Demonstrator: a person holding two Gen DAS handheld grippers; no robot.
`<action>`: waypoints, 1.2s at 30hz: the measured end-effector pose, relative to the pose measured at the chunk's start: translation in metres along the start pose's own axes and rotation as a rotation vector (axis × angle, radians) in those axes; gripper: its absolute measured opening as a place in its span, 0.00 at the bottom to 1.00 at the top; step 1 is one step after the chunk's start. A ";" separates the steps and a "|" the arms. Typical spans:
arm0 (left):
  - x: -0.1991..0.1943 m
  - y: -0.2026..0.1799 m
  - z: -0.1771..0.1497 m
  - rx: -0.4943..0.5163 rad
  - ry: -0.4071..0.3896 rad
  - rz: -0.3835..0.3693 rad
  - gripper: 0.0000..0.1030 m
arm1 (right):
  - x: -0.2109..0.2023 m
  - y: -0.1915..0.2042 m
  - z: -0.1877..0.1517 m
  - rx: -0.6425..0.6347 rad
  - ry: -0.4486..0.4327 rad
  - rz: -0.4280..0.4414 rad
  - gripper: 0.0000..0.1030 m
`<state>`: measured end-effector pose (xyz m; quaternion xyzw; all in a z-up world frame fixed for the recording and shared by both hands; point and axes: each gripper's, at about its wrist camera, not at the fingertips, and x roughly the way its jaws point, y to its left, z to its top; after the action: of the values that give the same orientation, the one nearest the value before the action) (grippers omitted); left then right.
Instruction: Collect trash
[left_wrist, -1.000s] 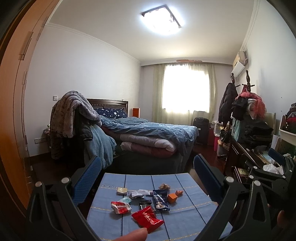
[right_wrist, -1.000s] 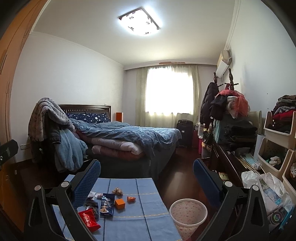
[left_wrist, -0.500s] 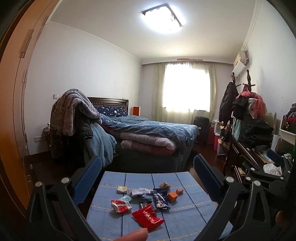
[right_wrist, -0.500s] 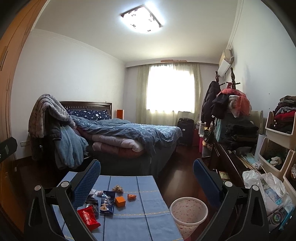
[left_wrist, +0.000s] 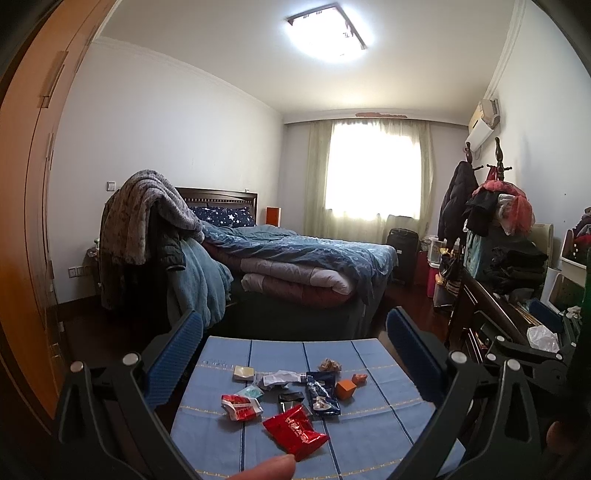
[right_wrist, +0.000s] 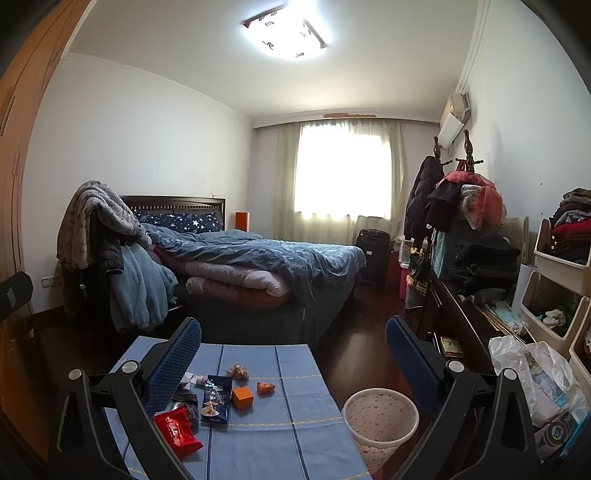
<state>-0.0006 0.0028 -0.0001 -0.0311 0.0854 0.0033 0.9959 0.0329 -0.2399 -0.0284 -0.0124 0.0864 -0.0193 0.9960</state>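
Observation:
Several pieces of trash lie on a small table with a blue cloth (left_wrist: 369, 424): a red wrapper (left_wrist: 295, 432), a red-and-white wrapper (left_wrist: 241, 407), a dark blue packet (left_wrist: 322, 393), an orange cube (left_wrist: 345, 388) and crumpled paper (left_wrist: 279, 378). My left gripper (left_wrist: 295, 354) is open and empty above the near side of the table. My right gripper (right_wrist: 293, 354) is open and empty, over the table's right side. In the right wrist view I see the red wrapper (right_wrist: 177, 432), the blue packet (right_wrist: 217, 400), the orange cube (right_wrist: 242, 397) and a white wastebasket (right_wrist: 380, 415) on the floor right of the table.
A bed (right_wrist: 258, 266) with blue bedding stands behind the table. A dark dresser (right_wrist: 461, 325) piled with clothes runs along the right wall, with a plastic bag (right_wrist: 532, 373) and storage bins (right_wrist: 554, 295). A wooden wardrobe (left_wrist: 26, 258) is at the left. Dark wood floor (right_wrist: 354, 354) lies between table and dresser.
Both views have shifted slightly: the table and trash sit a little nearer and higher in frame. Both grippers stay open and empty.

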 end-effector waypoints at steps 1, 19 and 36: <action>0.002 0.000 -0.001 -0.001 0.003 0.001 0.97 | 0.002 0.002 -0.002 -0.002 0.004 0.000 0.97; 0.027 0.008 -0.007 -0.019 0.041 0.009 0.97 | 0.023 0.010 -0.007 -0.005 0.041 0.011 0.97; 0.033 0.006 -0.018 -0.021 0.090 0.022 0.97 | 0.028 0.000 -0.012 0.022 0.074 0.031 0.97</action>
<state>0.0284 0.0077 -0.0240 -0.0405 0.1303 0.0138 0.9905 0.0588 -0.2411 -0.0450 0.0006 0.1232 -0.0053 0.9924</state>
